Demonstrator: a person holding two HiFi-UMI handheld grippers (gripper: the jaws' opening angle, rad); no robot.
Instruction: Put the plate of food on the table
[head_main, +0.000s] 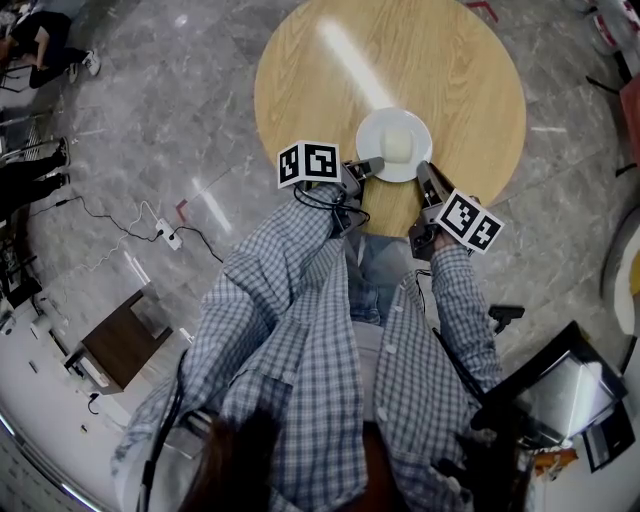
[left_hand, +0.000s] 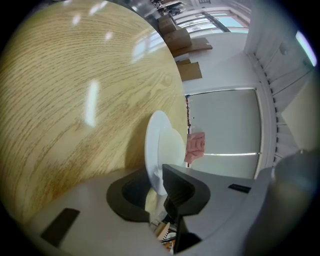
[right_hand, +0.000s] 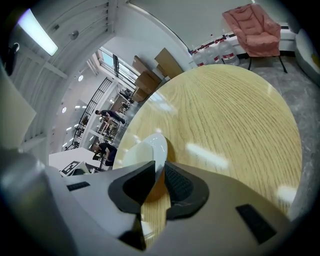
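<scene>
While the right gripper's (head_main: 424, 172) jaws are clenched on the near right rim of the plate (head_main: 372, 132), the left gripper's (head_main: 372, 166) jaws stand slightly apart around the near left rim, released, with the rim lying against one pad only. The plate lies flat, face up, on the table (head_main: 320, 80), close to the edge nearest the person; it is round, so it has no long axis. Both grippers slant forward and down, converging on it from either side, with forearms in checked sleeves (head_main: 290, 250) stretched ahead. A pale block of food (head_main: 398, 146) sits mid-plate.
</scene>
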